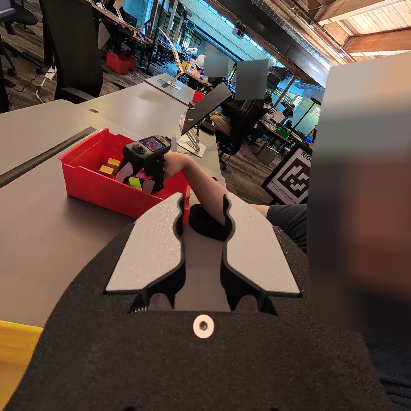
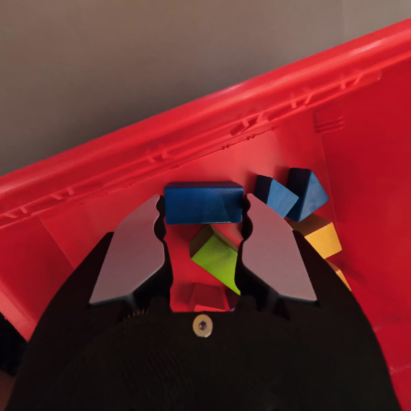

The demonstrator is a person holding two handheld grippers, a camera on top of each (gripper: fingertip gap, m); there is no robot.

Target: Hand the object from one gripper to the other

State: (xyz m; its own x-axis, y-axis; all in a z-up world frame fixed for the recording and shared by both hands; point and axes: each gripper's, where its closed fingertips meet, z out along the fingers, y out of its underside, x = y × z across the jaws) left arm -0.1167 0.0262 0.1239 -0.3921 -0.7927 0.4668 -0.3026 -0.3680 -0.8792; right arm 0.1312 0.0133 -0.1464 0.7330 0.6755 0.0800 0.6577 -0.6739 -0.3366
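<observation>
A red bin (image 1: 100, 191) stands on the grey table (image 1: 44, 222). My right gripper (image 2: 202, 199) reaches down into the bin (image 2: 200, 133), and its fingertips press on both ends of a blue rectangular block (image 2: 203, 206). In the left wrist view the right gripper (image 1: 142, 178) shows inside the bin with a person's forearm behind it; the blue block is hidden there. My left gripper (image 1: 203, 198) is open and empty, above the table just short of the bin's near corner.
Other blocks lie in the bin: a green one (image 2: 215, 260), two blue triangular ones (image 2: 278, 200), yellow ones (image 2: 320, 240), a red one (image 2: 206, 298). A black pad (image 1: 204, 222) lies under the forearm. A tilted stand (image 1: 204, 109) and a marker sign (image 1: 291, 178) stand beyond.
</observation>
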